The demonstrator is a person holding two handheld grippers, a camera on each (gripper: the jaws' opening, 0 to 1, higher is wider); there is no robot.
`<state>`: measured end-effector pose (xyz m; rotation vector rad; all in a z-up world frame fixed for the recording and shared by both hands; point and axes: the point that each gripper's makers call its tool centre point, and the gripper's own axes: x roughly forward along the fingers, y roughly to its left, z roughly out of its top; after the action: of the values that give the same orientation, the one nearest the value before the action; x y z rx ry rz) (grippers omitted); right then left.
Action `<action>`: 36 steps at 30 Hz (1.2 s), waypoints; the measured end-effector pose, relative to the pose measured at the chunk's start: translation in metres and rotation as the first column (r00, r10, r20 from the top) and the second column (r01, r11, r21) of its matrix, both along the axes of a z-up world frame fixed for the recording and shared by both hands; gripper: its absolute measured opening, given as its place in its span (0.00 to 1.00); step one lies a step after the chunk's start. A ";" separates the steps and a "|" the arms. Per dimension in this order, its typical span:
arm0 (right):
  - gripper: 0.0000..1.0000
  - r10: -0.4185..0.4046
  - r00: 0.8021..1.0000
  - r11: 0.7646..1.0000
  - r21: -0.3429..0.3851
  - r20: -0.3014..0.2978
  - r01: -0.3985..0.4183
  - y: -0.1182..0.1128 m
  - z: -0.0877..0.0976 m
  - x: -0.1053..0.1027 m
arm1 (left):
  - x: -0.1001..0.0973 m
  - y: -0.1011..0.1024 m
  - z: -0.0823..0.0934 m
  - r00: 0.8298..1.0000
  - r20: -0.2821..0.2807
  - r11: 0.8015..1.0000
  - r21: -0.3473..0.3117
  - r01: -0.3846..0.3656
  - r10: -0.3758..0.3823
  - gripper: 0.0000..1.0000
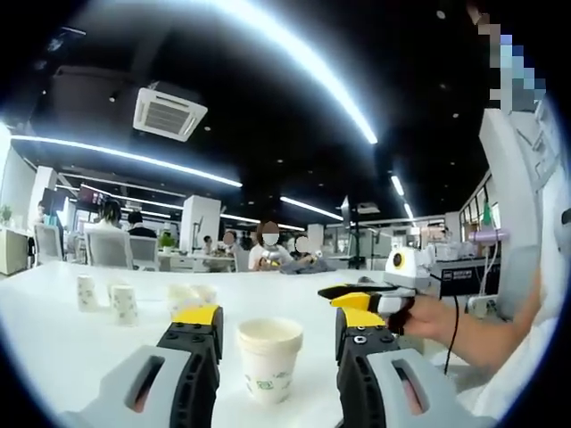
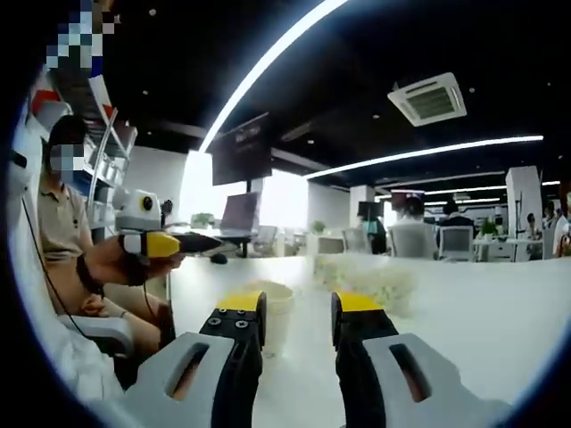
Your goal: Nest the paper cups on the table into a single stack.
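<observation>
1. A wide white desk [image 1: 53,339] carries everything, in an open office with seated people well beyond its far edge.
2. The left hand-held gripper [image 1: 277,332] hovers low over the near edge, jaws spread apart with a gap on each side of a cup, probably lined up to close on it.
3. The right hand-held gripper [image 2: 297,314] is also spread and empty, its jaws aimed across the desk. In the left gripper view, it is held by a hand [image 1: 433,316] near the right edge.
4. An upright paper cup [image 1: 268,357] stands between the left jaws, untouched.
5. Two more cups [image 1: 125,304] stand apart toward the far left, with a blurry pale cluster [image 1: 192,297] beside them, so no nesting is visible yet.
</observation>
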<state>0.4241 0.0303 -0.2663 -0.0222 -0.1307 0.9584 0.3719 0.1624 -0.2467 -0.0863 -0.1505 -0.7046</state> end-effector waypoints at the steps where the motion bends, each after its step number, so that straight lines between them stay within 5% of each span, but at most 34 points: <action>1: 0.32 -0.006 1.000 1.000 -0.011 0.002 0.006 -0.001 0.002 0.010 | 0.000 0.000 0.000 1.000 0.001 1.000 -0.001 0.002 -0.002 0.54; 10: 0.44 -0.078 0.996 0.995 -0.064 -0.044 0.075 -0.012 -0.005 0.097 | 0.000 0.001 0.002 1.000 0.003 1.000 0.004 0.000 0.000 0.52; 18: 0.54 -0.089 0.995 0.987 -0.137 -0.052 0.081 -0.005 -0.012 0.144 | 0.000 0.008 0.007 1.000 -0.002 0.999 -0.049 0.010 -0.010 0.49; 30: 0.59 -0.147 0.980 0.982 -0.137 -0.133 0.129 -0.002 -0.041 0.233 | 0.002 0.008 0.005 1.000 -0.009 0.999 -0.045 0.009 -0.010 0.49; 36: 0.60 -0.180 0.976 0.975 -0.152 -0.126 0.161 0.011 -0.047 0.257 | 0.003 0.006 0.005 1.000 -0.012 0.999 -0.038 0.011 -0.012 0.48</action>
<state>0.6811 0.0410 -0.3137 -0.0954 0.0670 0.7925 0.3752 0.1680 -0.2420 -0.1281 -0.1517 -0.7126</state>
